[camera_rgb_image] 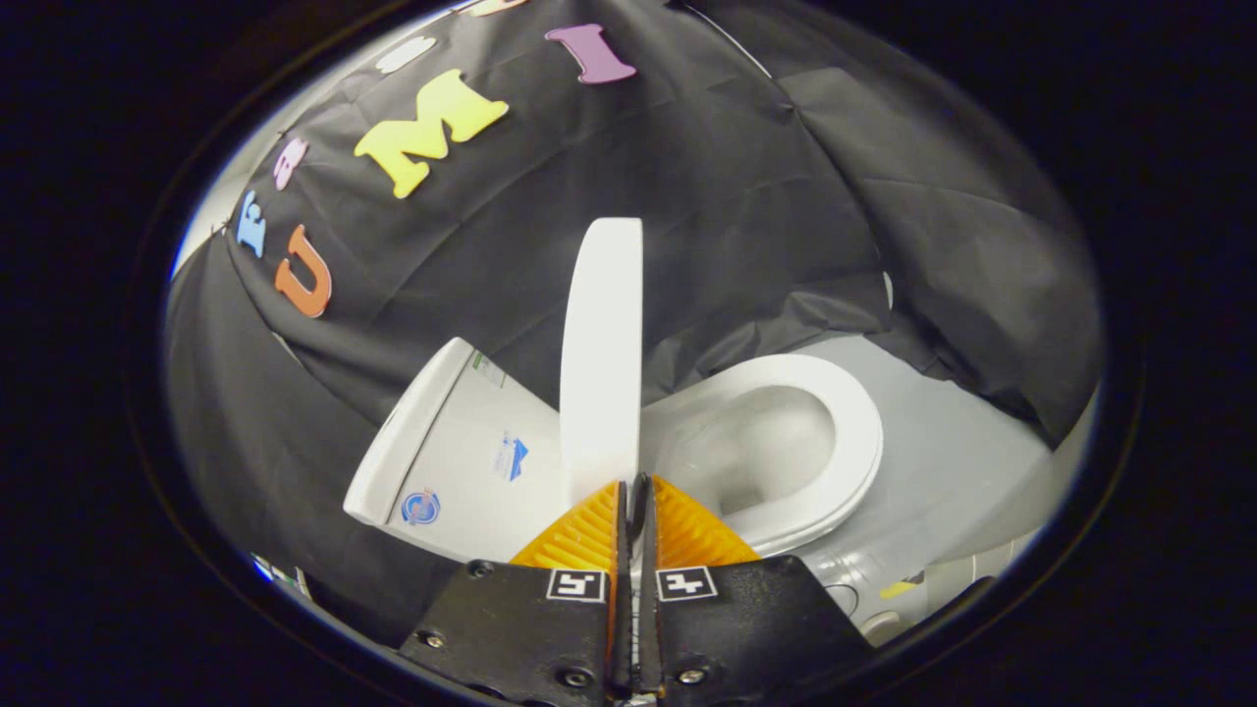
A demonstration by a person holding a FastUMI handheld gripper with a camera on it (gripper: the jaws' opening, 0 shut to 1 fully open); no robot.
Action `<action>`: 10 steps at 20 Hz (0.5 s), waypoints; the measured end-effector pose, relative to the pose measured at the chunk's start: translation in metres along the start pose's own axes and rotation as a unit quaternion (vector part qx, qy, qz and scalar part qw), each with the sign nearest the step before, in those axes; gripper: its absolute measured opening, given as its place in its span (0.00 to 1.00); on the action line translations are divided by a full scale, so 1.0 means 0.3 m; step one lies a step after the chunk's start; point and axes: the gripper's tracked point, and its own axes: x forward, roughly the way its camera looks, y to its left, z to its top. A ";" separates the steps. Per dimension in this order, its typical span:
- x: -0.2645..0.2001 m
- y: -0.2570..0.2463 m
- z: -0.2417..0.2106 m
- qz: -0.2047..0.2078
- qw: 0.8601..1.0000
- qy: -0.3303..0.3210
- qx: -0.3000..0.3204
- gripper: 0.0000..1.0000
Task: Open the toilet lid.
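Gripper view shows me the toilet lid [601, 353] standing raised, edge-on just ahead of the gripper [633, 488], above the seat [845, 432] and beside the tank [462, 462]. The fingers sit nearly closed, a thin slit between them; whether they pinch the lid's rim I cannot tell. I judge the lid stiff, smooth, fairly light plastic, best gripped at its free edge.
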 end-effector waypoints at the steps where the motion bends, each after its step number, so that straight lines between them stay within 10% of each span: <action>1: -0.001 0.019 0.002 0.000 1.000 -0.001 -0.005 0.06; 10: 0.001 0.218 -0.018 0.001 0.996 -0.013 -0.093 0.06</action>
